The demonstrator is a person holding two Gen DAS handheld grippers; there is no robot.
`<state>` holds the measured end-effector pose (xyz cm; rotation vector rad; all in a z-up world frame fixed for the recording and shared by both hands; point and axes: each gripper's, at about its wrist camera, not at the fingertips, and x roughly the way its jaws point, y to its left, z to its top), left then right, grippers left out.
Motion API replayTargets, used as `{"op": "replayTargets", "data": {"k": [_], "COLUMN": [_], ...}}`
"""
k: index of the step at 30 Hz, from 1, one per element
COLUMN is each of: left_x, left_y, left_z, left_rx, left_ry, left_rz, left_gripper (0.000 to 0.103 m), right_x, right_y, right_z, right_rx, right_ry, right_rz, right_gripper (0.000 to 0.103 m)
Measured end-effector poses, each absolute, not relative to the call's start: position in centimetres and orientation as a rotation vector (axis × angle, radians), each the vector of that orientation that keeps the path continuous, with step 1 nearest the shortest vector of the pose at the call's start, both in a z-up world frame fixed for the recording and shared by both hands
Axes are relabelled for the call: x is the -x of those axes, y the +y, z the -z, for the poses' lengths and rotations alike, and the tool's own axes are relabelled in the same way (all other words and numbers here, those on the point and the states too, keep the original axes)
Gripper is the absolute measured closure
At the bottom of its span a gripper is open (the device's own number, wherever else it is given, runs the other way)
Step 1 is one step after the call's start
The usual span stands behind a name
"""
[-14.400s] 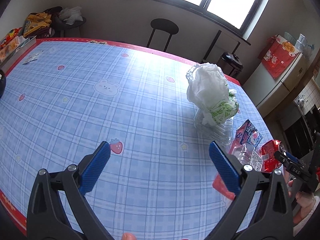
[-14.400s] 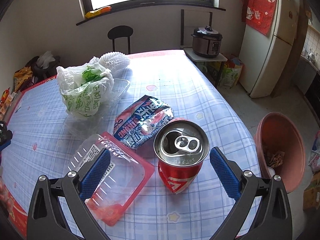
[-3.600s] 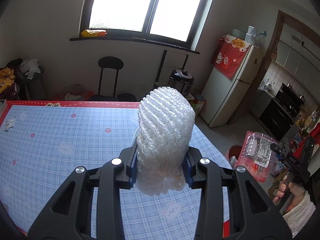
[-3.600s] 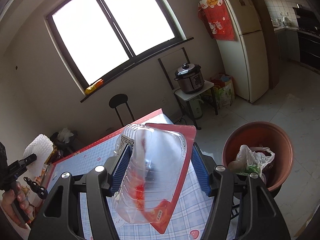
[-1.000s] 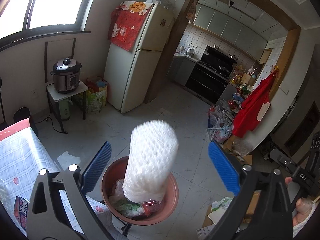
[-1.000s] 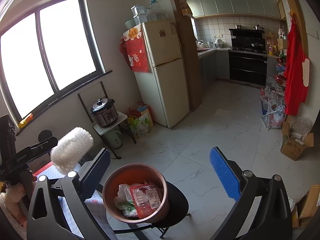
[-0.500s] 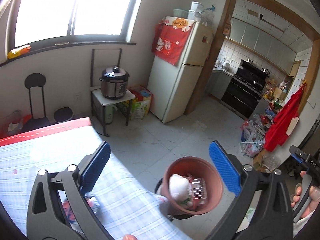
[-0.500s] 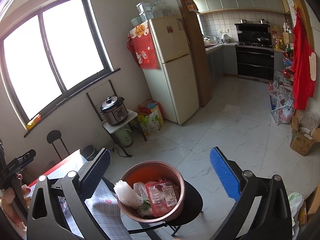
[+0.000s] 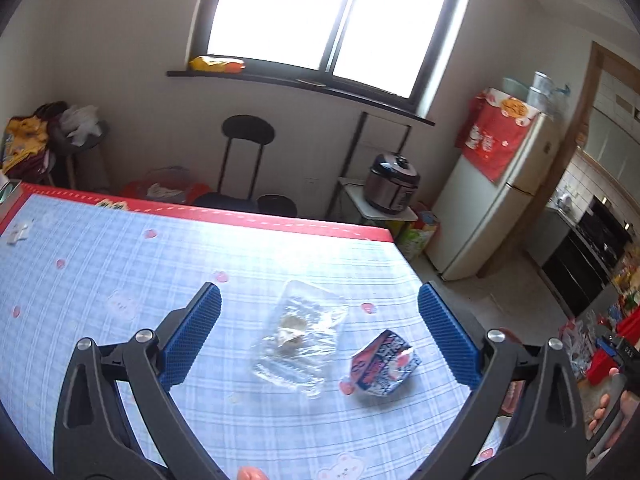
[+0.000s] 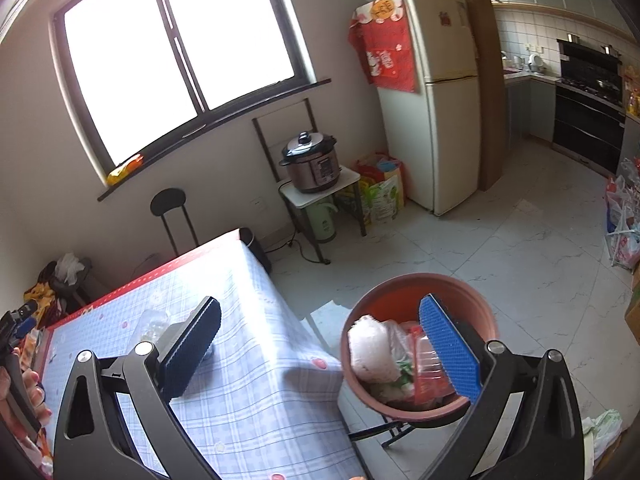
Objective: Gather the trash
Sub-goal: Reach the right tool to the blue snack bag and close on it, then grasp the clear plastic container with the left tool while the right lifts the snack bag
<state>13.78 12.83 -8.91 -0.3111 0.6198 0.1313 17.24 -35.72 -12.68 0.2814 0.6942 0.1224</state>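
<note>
Hovering over the surface [image 9: 100, 264], the left hand-held gripper [image 9: 319, 336] is held wide apart and empty, a clear tray [image 9: 298, 338] and a wrapper [image 9: 384, 366] seen lying just beside each other below it. The right hand-held gripper [image 10: 318, 350] is likewise spread, nothing gripped, poised between the surface edge and the bin [image 10: 472, 294], where foam netting [image 10: 370, 350] and other trash are piled.

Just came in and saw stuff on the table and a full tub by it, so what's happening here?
A person holding a gripper in each hand is clearing trash. Both the left gripper and the right gripper are open and empty. The terracotta tub beside the table holds a white foam net and a red plastic tray. A clear plastic container and a snack wrapper remain on the table.
</note>
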Motion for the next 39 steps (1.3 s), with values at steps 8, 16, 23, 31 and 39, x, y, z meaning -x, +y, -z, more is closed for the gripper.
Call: {"op": "replayTargets", "data": {"k": [8, 16, 23, 31, 39], "left_x": [-8.2, -6.6, -7.1, -9.1, -10.8], "left_y": [20.3, 24.4, 27.1, 28.8, 27.8], "left_z": [13.6, 17.2, 19.7, 21.1, 21.7], "left_rx": [0.321, 0.393, 0.443, 0.467, 0.464], "left_ry": [0.679, 0.724, 0.756, 0.769, 0.787], "left_rz": [-0.266, -0.286, -0.268, -0.256, -0.224], "left_gripper": [0.006, 0.006, 0.006, 0.006, 0.006], "right_x": [-19.3, -21.9, -23.5, -25.3, -26.2], "right_y": [-25.3, -17.5, -13.3, -11.0, -10.7], "right_z": [16.5, 23.4, 29.5, 31.4, 31.9], "right_rx": [-0.211, -0.263, -0.303, -0.352, -0.389], "right_ry": [0.722, 0.889, 1.003, 1.042, 1.052], "right_rz": [-0.303, -0.401, -0.325, -0.306, -0.304], "right_gripper": [0.006, 0.006, 0.007, 0.014, 0.042]}}
